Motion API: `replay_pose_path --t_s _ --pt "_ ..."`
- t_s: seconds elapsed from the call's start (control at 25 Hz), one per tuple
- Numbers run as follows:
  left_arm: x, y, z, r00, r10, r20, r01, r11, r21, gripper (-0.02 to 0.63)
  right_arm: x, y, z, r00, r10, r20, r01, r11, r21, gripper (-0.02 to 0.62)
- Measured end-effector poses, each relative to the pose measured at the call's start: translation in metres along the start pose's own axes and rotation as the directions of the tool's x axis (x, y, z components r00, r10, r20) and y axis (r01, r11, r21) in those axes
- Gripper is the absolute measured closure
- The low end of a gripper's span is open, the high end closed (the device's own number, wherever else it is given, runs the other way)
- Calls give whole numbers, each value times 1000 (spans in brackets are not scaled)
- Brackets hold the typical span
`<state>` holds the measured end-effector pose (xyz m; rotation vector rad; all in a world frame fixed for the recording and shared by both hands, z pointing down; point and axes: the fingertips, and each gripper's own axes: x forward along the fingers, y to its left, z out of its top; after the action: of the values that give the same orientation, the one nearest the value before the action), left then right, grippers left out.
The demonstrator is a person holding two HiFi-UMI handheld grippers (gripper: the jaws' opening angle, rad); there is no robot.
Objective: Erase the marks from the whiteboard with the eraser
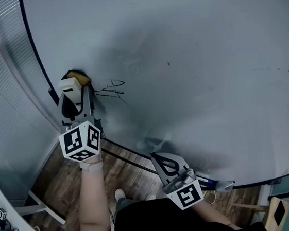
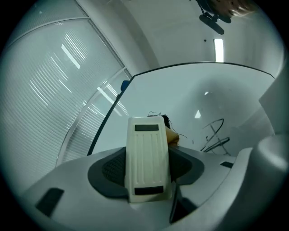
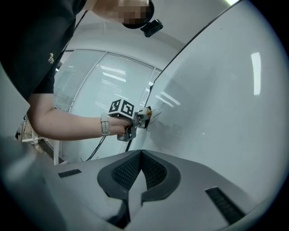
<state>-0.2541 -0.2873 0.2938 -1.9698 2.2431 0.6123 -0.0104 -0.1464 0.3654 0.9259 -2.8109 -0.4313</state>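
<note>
The whiteboard (image 1: 189, 55) fills most of the head view. Black scribbled marks (image 1: 109, 89) sit near its lower left edge. My left gripper (image 1: 74, 94) is shut on a white plastic eraser (image 1: 70, 87), whose tan and dark pad is pressed to the board just left of the marks. In the left gripper view the eraser (image 2: 145, 144) stands upright between the jaws, with the marks (image 2: 214, 135) to its right. My right gripper (image 1: 167, 168) hangs low by the board's bottom edge, shut and empty; its jaws meet in the right gripper view (image 3: 141, 169).
A glass wall with blinds (image 1: 0, 77) meets the board's left edge. Below lie a wooden floor (image 1: 134, 165) and a white table corner (image 1: 8, 218) at the lower left. Small items rest on the board's bottom rail (image 1: 214, 184).
</note>
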Motion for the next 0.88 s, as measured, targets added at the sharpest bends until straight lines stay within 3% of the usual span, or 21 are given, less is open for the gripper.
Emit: replay_pose_path --t_s 0.2,0.4,0.88 --pt "-5 15 -28 998 12 -63 -14 999 -37 348 8 9 -3 1000 24 -14 -24 1000 3 568" --pt "-11 -1 -27 997 -16 -75 14 999 -38 351 7 10 1 1000 21 -2 -21 1000 14 568" --pt "-24 -89 34 996 -87 12 87 996 14 353 -25 -11 0 1000 -14 26 14 1000 19 568"
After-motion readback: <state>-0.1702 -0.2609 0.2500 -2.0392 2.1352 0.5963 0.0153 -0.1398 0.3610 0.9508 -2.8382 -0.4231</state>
